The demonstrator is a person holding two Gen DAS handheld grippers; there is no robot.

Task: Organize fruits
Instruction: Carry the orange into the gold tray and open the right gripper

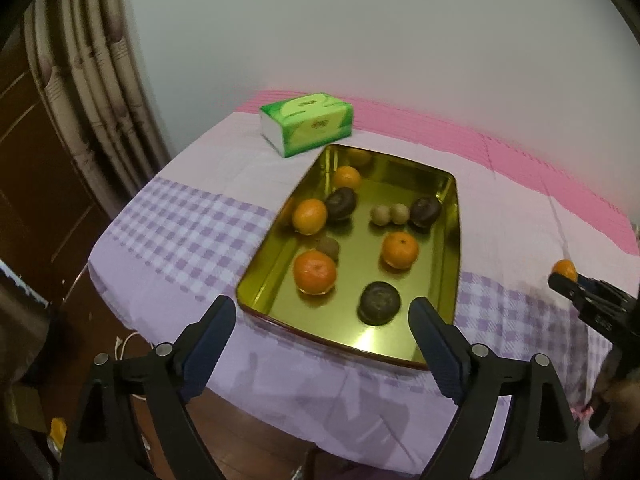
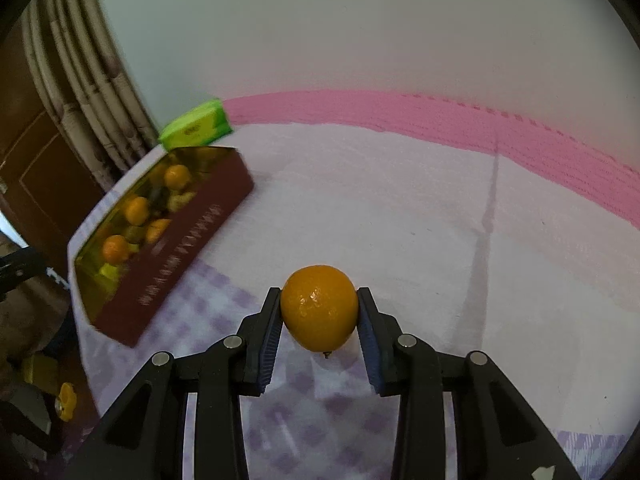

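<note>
Surface [image 1: 192, 216] under checked cloth; gold tray [image 1: 448, 248] at centre, oranges, dark fruits, small pale ones loose inside.

Right hand-held gripper [image 2: 319, 312] pinching orange [image 2: 319, 308] across its middle, over cloth at tray's 3 o'clock. Skin smooth, soft: judged slippery, bruisable; grip gently.

Left hand-held gripper [image 1: 322, 322] wide apart, empty, angled down at tray's 6 o'clock edge.

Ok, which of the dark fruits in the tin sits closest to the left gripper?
The dark fruit alone at the tin's near end, just ahead of the open left gripper. The other two lie farther back, beside other fruit.
</note>
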